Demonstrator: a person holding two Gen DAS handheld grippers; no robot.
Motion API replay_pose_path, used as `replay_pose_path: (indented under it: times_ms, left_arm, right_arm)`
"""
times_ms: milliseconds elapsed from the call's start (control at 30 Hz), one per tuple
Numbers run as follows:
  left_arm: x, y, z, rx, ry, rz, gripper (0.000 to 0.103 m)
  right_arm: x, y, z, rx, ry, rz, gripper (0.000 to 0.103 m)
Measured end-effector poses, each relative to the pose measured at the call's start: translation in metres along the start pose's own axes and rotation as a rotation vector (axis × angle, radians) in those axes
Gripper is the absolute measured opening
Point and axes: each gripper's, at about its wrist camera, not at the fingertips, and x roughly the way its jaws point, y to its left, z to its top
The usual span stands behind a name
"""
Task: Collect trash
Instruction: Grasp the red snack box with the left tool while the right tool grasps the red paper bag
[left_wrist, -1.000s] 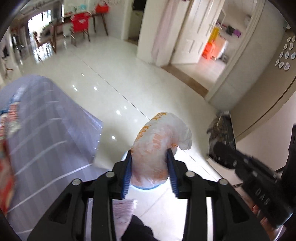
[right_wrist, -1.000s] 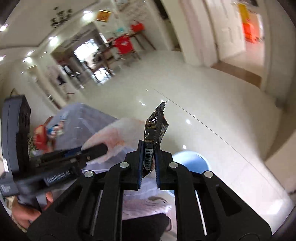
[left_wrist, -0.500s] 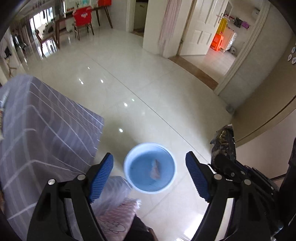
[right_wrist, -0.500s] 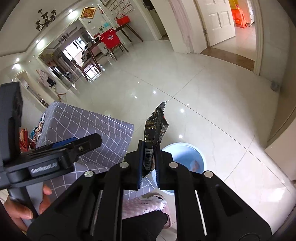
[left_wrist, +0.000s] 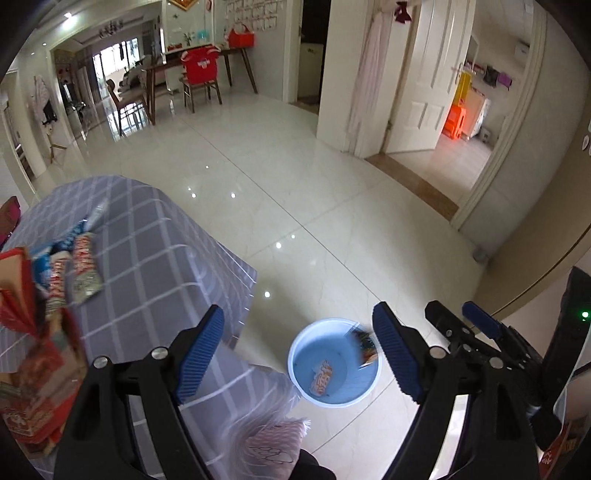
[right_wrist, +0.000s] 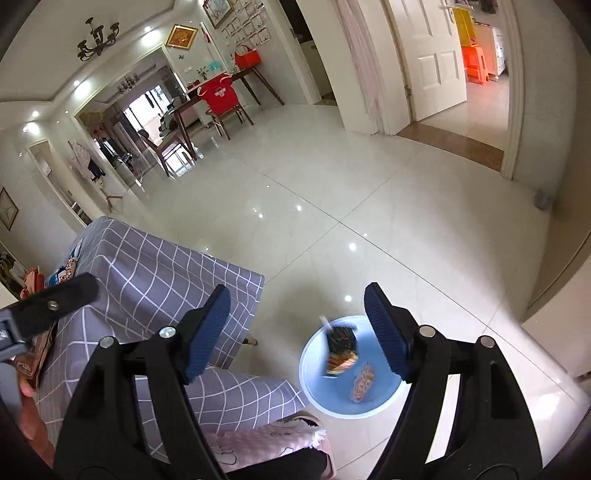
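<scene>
Below the right gripper (right_wrist: 297, 328), jaws opening and empty, dark wrapper (right_wrist: 340, 349) over blue bin (right_wrist: 314, 391)

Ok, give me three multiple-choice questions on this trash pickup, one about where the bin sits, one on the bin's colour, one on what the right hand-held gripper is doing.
1. Where is the bin?
A. on the floor beside the checked cloth
B. on the dining table
C. in the doorway

2. What colour is the bin?
A. red
B. light blue
C. black

3. The right hand-held gripper is:
A. clamped on a wrapper
B. holding the bin
C. empty, jaws opening

Answers: 1 A, it stands on the tiles next to the checked cloth. 2 B, its rim and inside are pale blue. 3 C, nothing sits between the pads; the dark wrapper is dropping into the bin.
</scene>
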Motion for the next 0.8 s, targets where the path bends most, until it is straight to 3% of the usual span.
replay_pose_path:
  times_ms: [133, 333, 600, 700, 800]
  left_arm:
    - [-0.027, 0.022, -0.005, -0.015, -0.042, 0.02, 0.081]
    - [-0.084, 0.087, -0.029, -0.076, -0.132, 0.132, 0.081]
    - [-0.137, 0.219, -0.083, -0.33, -0.156, 0.308, 0.081]
    - [-0.14, 0.256, -0.103, -0.427, -0.138, 0.311, 0.081]
    - [-0.127, 0.271, -0.118, -0.47, -0.098, 0.266, 0.081]
  right_arm:
    - [-0.018, 0.025, 0.0, -0.031, -0.005, 0.045, 0.075]
    - [-0.051, 0.106, -0.002, -0.145, -0.029, 0.191, 0.075]
    - [-0.057, 0.229, -0.029, -0.337, 0.022, 0.361, 0.075]
    - [-0.051, 0.261, -0.038, -0.382, 0.046, 0.389, 0.075]
    - [-0.043, 0.282, -0.044, -0.416, 0.065, 0.398, 0.075]
